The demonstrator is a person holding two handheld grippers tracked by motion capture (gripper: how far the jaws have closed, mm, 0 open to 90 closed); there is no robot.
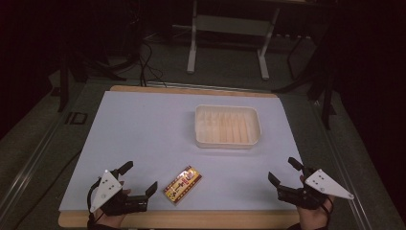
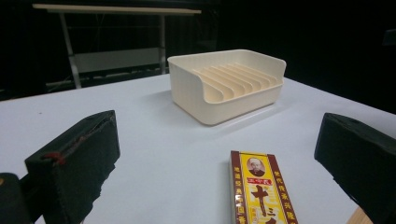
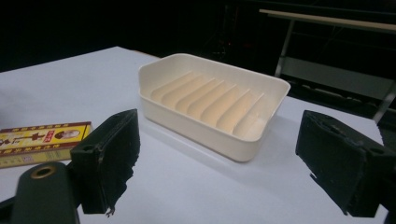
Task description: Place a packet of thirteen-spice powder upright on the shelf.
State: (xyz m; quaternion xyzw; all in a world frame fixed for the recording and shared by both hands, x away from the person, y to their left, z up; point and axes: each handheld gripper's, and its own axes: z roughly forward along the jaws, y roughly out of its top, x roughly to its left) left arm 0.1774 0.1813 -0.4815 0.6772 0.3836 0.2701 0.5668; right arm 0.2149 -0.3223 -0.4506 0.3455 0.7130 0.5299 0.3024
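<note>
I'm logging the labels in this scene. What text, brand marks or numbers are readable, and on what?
"十三": large red characters on the yellow front of the box, below a small portrait.
Gold characters down the box's red side bands: too small to read.
Small characters in the red bar under the portrait: blurred.
Tray: no text.
Floor marking left of the table: looks like "ID", uncertain.

Cream tray (image 2: pixel 219 100), beyond the fingers: smooth moulded plastic with a ribbed floor and a soft satin sheen. Flat packet (image 2: pixel 261 191), between the left fingers (image 2: pixel 79 163): glossy printed card in red, yellow and gold. Finger pads: matt black foam-like facing, rough and frayed at the edges. Desk (image 1: pixel 143 134): matt pale sheet over a bare wooden edge.
</note>
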